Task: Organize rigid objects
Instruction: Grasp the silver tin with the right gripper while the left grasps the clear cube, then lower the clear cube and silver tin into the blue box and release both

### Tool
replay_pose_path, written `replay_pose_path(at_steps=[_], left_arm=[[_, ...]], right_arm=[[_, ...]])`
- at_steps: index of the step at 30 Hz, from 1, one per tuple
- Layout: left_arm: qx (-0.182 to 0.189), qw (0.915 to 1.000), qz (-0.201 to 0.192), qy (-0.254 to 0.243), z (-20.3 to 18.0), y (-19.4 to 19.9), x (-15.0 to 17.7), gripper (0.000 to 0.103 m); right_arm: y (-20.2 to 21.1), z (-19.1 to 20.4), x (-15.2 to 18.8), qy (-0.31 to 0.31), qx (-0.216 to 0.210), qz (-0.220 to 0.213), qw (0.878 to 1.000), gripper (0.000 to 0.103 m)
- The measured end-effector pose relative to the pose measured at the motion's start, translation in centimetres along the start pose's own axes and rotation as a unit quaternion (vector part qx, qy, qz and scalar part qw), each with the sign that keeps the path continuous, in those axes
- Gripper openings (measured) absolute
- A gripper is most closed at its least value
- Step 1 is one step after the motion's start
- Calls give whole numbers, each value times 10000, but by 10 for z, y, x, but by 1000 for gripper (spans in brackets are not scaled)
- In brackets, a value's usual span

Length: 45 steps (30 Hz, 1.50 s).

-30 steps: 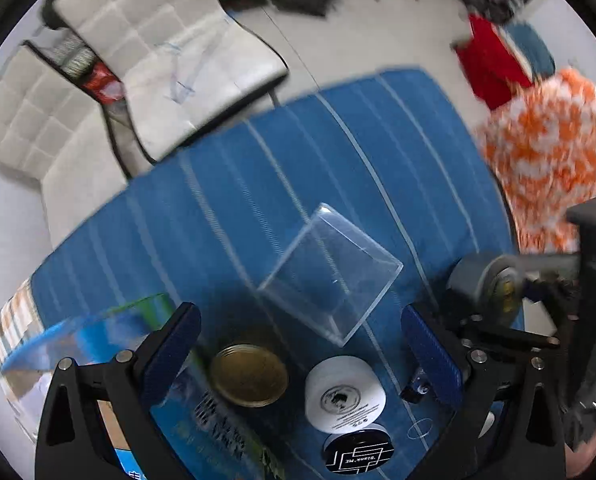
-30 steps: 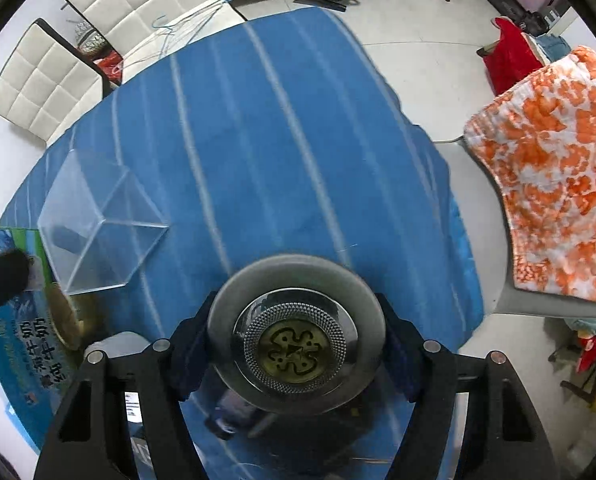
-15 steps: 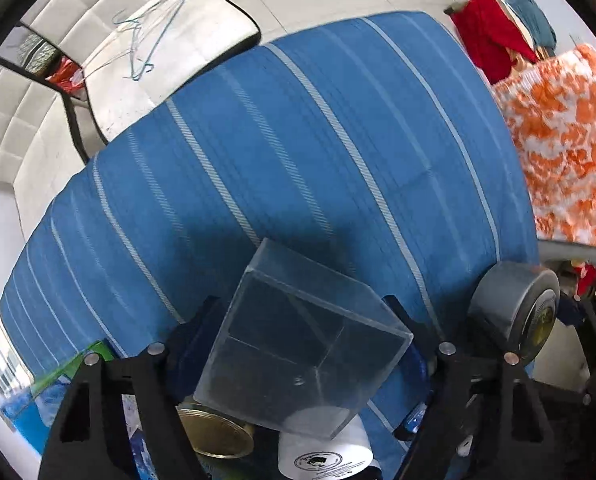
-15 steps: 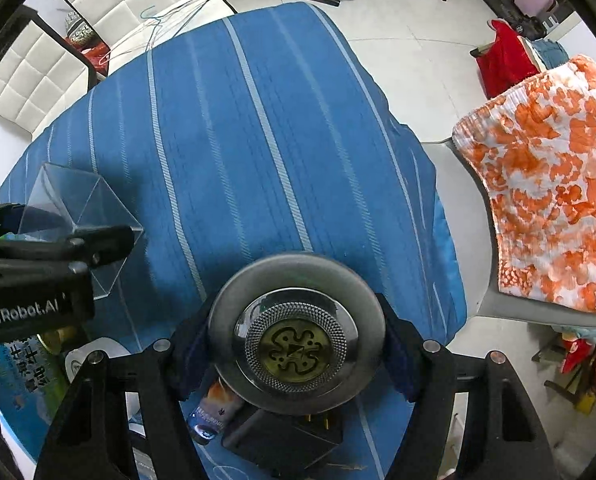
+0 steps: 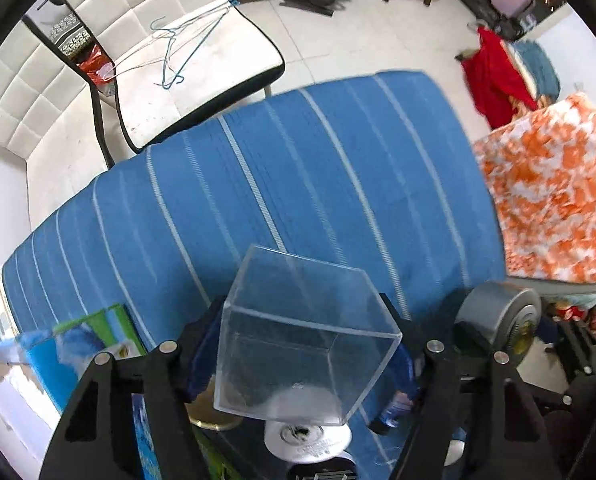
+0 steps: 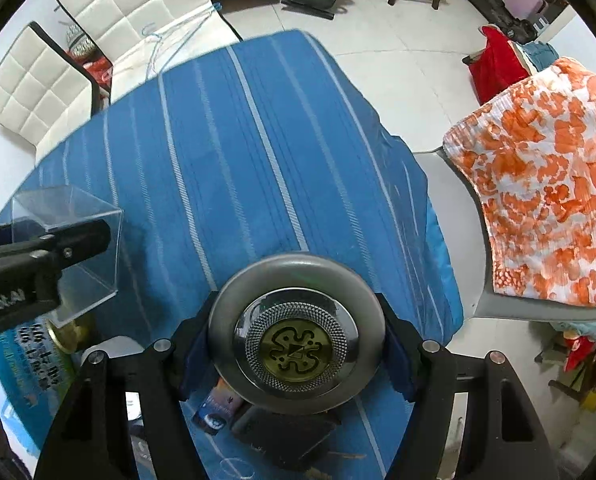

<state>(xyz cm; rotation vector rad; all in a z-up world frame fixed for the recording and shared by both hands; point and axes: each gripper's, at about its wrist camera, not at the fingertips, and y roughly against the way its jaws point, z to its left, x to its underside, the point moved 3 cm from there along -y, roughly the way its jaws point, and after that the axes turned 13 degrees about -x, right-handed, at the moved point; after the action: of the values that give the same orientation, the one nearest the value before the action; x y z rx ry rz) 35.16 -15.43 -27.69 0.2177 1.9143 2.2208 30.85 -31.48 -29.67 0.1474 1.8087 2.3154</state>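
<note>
My left gripper (image 5: 304, 350) is shut on a clear plastic box (image 5: 298, 320), open side up and tilted, held above the blue striped tablecloth (image 5: 298, 180). In the right wrist view the same box (image 6: 74, 248) shows at the left. My right gripper (image 6: 296, 352) is shut on a round silver tin (image 6: 296, 334) with a gold emblem, its face toward the camera. The left wrist view shows this tin (image 5: 498, 320) at the right. Under the box lie a gold-lidded tin (image 5: 214, 420) and a white round container (image 5: 306, 436), partly hidden.
A blue and green carton (image 5: 78, 344) lies at the table's left. A black box (image 6: 286, 432) and a small blue packet (image 6: 218, 408) sit under the right gripper. White chairs (image 5: 178, 60) stand beyond the table, and an orange patterned cloth (image 6: 546, 200) covers a seat at the right.
My left gripper went from open above the objects to shut on the clear box, which now sits higher in its jaws. The right gripper kept hold of the silver tin.
</note>
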Motion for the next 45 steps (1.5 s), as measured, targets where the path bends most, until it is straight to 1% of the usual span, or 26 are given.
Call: replay_pose_path(at_steps=[3,7,9,16,20,22,25,28,29,31,32,34,37,38,41,45], left_arm=[[-20,10000,-57,35,1,4,6,66],[38,9998,94,144,4,-5,14,65],[74,9997,77,231,8,-3,17,65],[234,9990,-213,330,13,32,29,64],[335,9977,-425,409,31,63,41,64],[401,9961,-568,550,54,84,51,64],[485,9935,-686,765,87,101,63,64],[557,9903,-706,1057,135,112,79,64],[566,9890,-677,1186,157,111,87,64],[578,9870,-591,1378,190,105,96,64],[588,9864,-546,1432,198,102,99,64],[668,9838,-353,1627,228,86,106,64],[889,9773,4,1923,269,52,115,63],[908,9759,55,1981,274,45,117,63],[1048,9710,307,2125,308,10,122,63],[1134,9668,613,2205,327,-31,117,63]], right_arm=[[13,6,3,0,-68,-110,9999,73],[20,14,9,7,-84,-145,9999,73],[26,18,14,40,-105,-191,9998,73],[52,29,28,95,-261,-398,9988,73],[73,42,39,200,-406,-500,9977,73],[86,54,45,276,-504,-575,9967,73],[107,84,60,502,-680,-701,9940,73],[117,121,75,709,-847,-748,9911,73],[119,136,80,781,-926,-757,9898,73],[119,169,91,939,-1063,-730,9872,73],[117,183,95,987,-1116,-723,9862,73],[108,214,104,1018,-1250,-665,9847,73],[90,256,112,1010,-1518,-547,9817,73],[81,269,115,1012,-1539,-511,9816,73],[53,307,119,1089,-1543,-362,9813,73],[12,341,118,1258,-1319,-303,9828,74]])
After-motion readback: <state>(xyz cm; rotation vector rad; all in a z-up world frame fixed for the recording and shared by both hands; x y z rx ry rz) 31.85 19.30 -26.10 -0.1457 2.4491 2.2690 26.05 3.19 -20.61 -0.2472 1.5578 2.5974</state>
